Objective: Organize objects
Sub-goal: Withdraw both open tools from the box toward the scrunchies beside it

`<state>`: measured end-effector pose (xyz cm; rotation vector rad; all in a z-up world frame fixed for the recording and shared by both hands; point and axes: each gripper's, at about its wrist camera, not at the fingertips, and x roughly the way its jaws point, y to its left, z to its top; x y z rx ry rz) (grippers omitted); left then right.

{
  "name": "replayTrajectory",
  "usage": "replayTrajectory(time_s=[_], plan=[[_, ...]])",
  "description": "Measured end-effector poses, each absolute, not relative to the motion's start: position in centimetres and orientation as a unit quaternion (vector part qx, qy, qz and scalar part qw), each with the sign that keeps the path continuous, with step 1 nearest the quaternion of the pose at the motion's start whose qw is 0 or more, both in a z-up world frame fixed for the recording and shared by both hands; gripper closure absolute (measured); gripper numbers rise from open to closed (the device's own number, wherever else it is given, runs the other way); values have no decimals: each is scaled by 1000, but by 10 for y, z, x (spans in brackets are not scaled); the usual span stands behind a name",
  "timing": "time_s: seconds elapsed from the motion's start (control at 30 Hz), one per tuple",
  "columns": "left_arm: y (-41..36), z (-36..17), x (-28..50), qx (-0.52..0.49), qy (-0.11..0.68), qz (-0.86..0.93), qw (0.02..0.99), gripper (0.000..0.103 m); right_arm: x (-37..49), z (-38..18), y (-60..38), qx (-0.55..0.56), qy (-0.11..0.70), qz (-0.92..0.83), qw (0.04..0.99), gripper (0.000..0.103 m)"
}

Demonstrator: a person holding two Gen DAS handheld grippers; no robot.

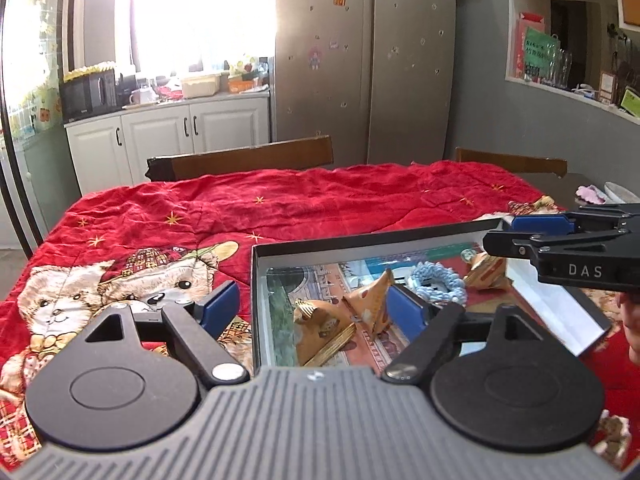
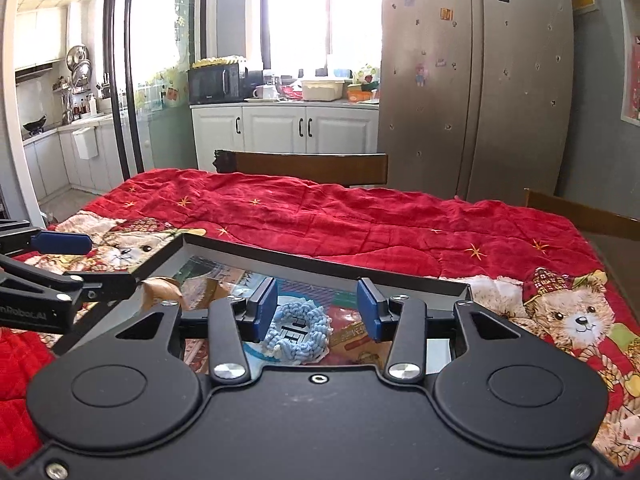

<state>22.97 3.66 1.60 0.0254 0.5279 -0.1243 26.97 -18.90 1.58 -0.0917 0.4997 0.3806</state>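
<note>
A shallow box with a black rim (image 1: 360, 240) (image 2: 320, 270) and a picture-printed floor lies on the red quilt. Inside it lie a light blue rope ring (image 1: 440, 280) (image 2: 298, 330) and several tan-and-gold pyramid pouches (image 1: 320, 328) (image 2: 160, 288). My left gripper (image 1: 314, 308) (image 2: 92, 264) hangs open above the box's left part, its fingers straddling the left wall, touching nothing. My right gripper (image 2: 318, 306) (image 1: 520, 236) hovers open over the rope ring. The ring rests on the box floor below the blue pads (image 2: 268, 304), and they do not press on it.
The red quilt with teddy-bear prints (image 1: 200, 216) (image 2: 360, 216) covers the table. Two wooden chair backs (image 1: 240, 160) (image 2: 304, 168) stand at the far edge. Behind them are a steel fridge (image 1: 360, 60) and white cabinets (image 1: 168, 132). A pink item (image 1: 592, 194) lies at the table's right end.
</note>
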Motion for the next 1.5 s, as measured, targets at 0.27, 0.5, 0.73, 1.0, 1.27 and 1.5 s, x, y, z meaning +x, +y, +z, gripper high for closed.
replayTrajectory(time_s=[0.27,0.5,0.73,1.0,1.27,1.5], plan=[[34,34,194,22,238,-73,968,13,231,31,-192,-66,233,198,950,55],[31,44,159,35,220,-83,971,11,190,43,-197,-65,226,217,947,55],[29,47,132,41,215,-90,972,11,154,54,-209,-59,220,232,946,52],[25,43,111,48,217,-97,970,10,128,53,-219,-57,225,234,944,51],[32,25,100,33,238,-93,966,10,113,42,-224,-44,236,244,940,51],[41,-2,98,16,273,-94,957,10,104,28,-215,-52,246,266,931,51]])
